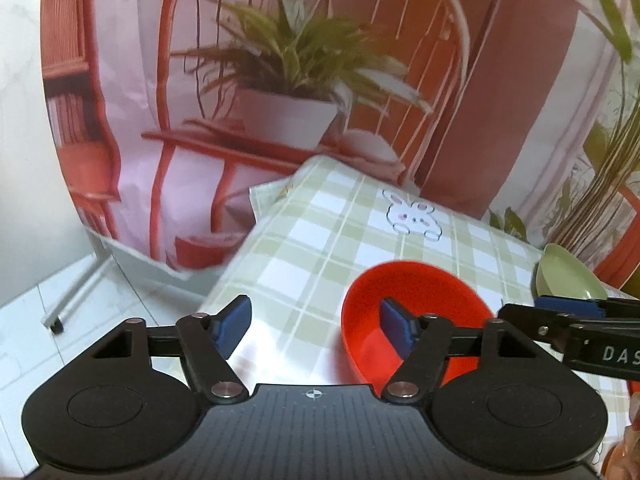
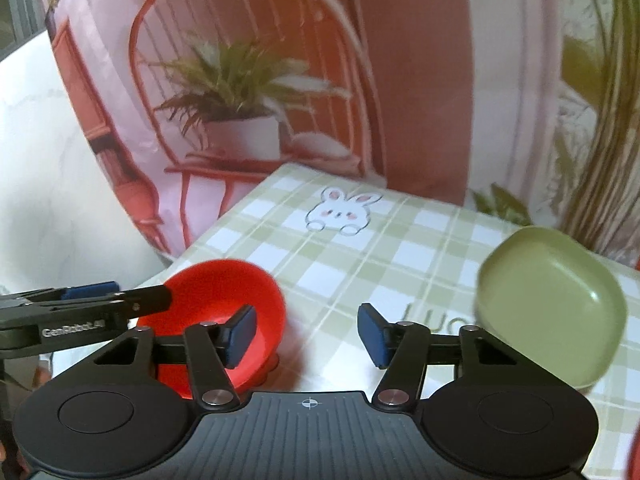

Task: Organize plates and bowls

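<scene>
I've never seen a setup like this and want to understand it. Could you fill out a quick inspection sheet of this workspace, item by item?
Surface: table under a green checked tablecloth with a rabbit drawing.
Job's things: red bowl on the cloth at left; green dish at right, apart from the bowl.
Clutter: nothing seen.
Grippers: left gripper open, one finger in front of the red bowl; right gripper open, over the cloth between bowl and dish. Neither holds anything.
Cables: nothing seen.
Surroundings: printed backdrop showing a chair and potted plant behind the table; pale tiled floor at left.
</scene>
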The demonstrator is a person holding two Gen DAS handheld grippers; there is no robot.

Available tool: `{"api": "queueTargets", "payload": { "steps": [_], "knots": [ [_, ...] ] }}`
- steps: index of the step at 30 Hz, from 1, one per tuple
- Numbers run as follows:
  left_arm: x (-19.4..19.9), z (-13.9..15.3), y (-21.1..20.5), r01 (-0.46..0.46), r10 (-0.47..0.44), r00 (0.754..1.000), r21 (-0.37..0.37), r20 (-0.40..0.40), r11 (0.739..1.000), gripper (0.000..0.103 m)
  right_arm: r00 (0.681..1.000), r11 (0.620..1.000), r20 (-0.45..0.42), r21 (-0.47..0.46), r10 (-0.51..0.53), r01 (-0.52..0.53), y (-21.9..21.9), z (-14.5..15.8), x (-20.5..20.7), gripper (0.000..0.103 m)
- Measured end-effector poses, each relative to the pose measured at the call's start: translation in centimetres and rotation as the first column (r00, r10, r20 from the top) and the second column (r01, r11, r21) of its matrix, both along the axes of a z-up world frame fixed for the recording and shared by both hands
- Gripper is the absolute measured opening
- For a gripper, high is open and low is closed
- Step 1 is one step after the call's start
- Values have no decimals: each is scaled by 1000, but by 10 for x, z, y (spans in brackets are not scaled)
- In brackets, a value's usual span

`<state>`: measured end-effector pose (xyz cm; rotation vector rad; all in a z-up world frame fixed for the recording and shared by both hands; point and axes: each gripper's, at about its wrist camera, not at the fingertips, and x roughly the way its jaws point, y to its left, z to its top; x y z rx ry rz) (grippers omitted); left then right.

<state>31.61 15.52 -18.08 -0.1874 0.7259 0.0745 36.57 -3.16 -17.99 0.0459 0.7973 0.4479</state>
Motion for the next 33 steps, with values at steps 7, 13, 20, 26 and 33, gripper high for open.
{"api": "queueTargets", "payload": {
  "steps": [7,13,20,26,33],
  "knots": [
    [2,-20,-1,19,-21,999,-47,-38,999,48,999,999,-48,-22,25,-27,15,-17,1,48],
    [0,-23,-2,48,-51,998,-81,-34,996,19,996,997,-55,-8,71,-71,21,-19,-4,24],
    [-8,-20,-14,73,-76,997,-91,-32,993,17,997,998,-56,16,57,-56,15,-11,-11,14],
    [-23,-6,-23,62,-66,997,-95,-30,994,17,998,998,-50,50,34,-31,3,3,-25,14],
    [-45,24,-42,63,-62,998,-73,17,995,17,1000,994,-7,112,3,-2,-21,26,-50,14]
  ]
}}
